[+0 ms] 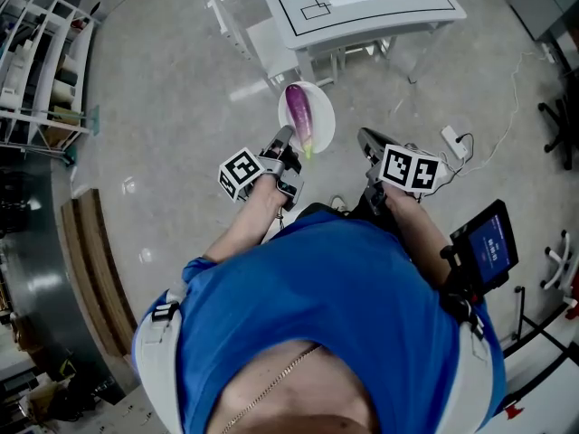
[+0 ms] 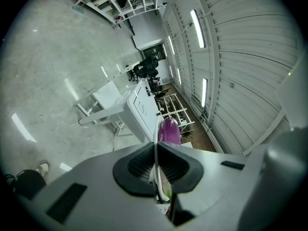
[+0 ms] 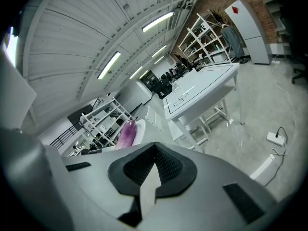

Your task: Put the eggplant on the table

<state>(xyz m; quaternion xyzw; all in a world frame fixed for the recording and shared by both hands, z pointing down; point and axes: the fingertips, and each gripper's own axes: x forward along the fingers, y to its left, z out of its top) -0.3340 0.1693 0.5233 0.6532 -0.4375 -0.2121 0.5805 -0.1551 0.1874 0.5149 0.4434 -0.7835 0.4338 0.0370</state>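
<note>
Left tool (image 1: 286,143) is clamped on the near rim of the plate (image 1: 324,117), and I can see the pads pinching that thin white edge. The plate hangs over the floor (image 1: 163,80), mid-frame. The eggplant (image 1: 299,116) lies lengthwise on the plate, purple, with its green end toward me. Right tool (image 1: 366,139) sits just right of the plate, pads together with nothing in them. The table (image 1: 362,3) is at the top of the frame, apart from the plate.

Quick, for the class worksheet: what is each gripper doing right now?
Left gripper: shut on the rim of the plate, which carries the eggplant.
Right gripper: shut, holding nothing.
</note>
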